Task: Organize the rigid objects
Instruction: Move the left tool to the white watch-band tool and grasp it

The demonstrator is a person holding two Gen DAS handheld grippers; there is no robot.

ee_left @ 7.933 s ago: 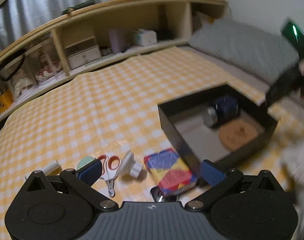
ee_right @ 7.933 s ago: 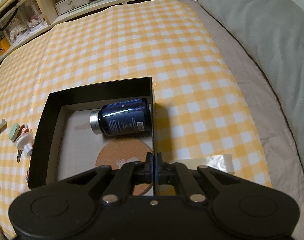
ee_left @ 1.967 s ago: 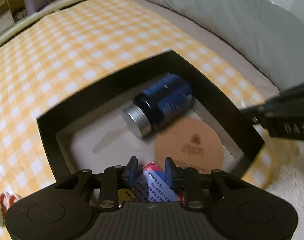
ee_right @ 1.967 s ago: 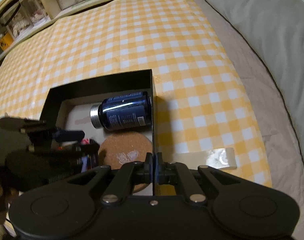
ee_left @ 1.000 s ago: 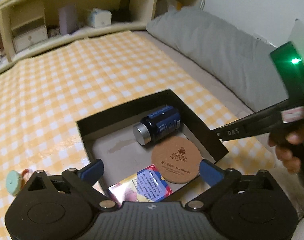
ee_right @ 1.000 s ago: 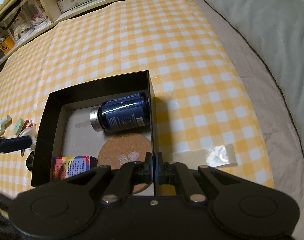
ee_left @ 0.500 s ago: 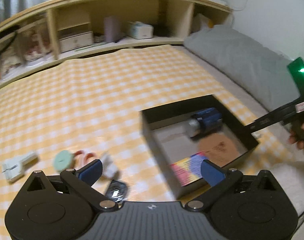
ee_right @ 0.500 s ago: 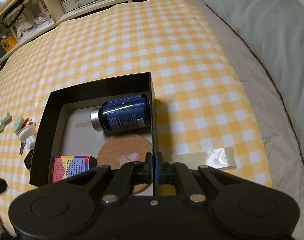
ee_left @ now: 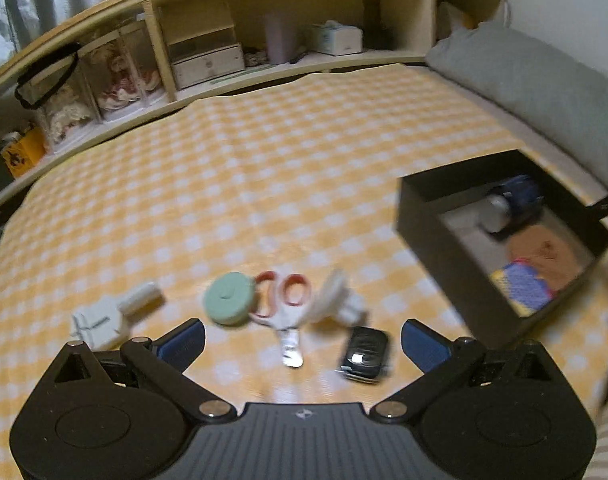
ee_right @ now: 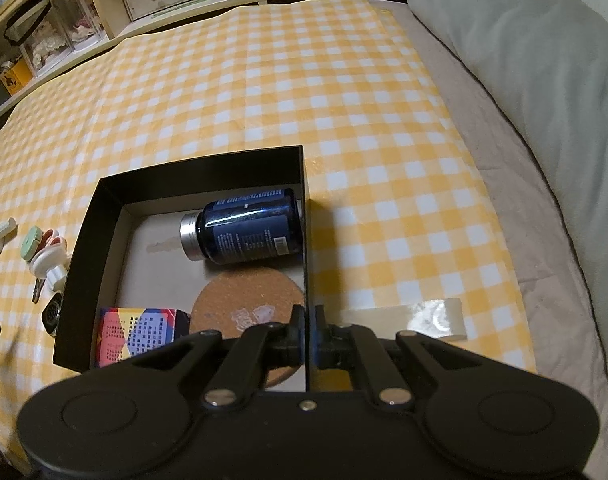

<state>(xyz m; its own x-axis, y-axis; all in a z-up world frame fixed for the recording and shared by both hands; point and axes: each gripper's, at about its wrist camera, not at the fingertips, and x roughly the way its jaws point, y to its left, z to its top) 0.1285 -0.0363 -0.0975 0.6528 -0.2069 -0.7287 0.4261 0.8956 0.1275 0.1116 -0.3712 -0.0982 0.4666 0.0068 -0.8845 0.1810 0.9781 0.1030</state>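
Observation:
My left gripper (ee_left: 301,340) is open and empty, hovering over loose items on the yellow checked cloth: a black key fob (ee_left: 364,354), red-handled clippers (ee_left: 281,300), a green round disc (ee_left: 229,298), a white clip (ee_left: 336,300) and a white plug (ee_left: 111,316). The black box (ee_left: 440,240) at the right holds a blue bottle (ee_right: 247,226), a cork coaster (ee_right: 243,304) and a colourful card box (ee_right: 137,334). My right gripper (ee_right: 308,330) is shut on the box's right wall (ee_right: 306,240).
A wooden shelf unit (ee_left: 207,48) with drawers and clear bins runs along the back. A grey pillow (ee_right: 544,60) lies at the right. A strip of clear tape (ee_right: 428,318) sits on the cloth right of the box.
My left gripper let go of the colourful card box inside the black box, opened, then swung left and down over the loose items. My right gripper has kept hold of the box wall.

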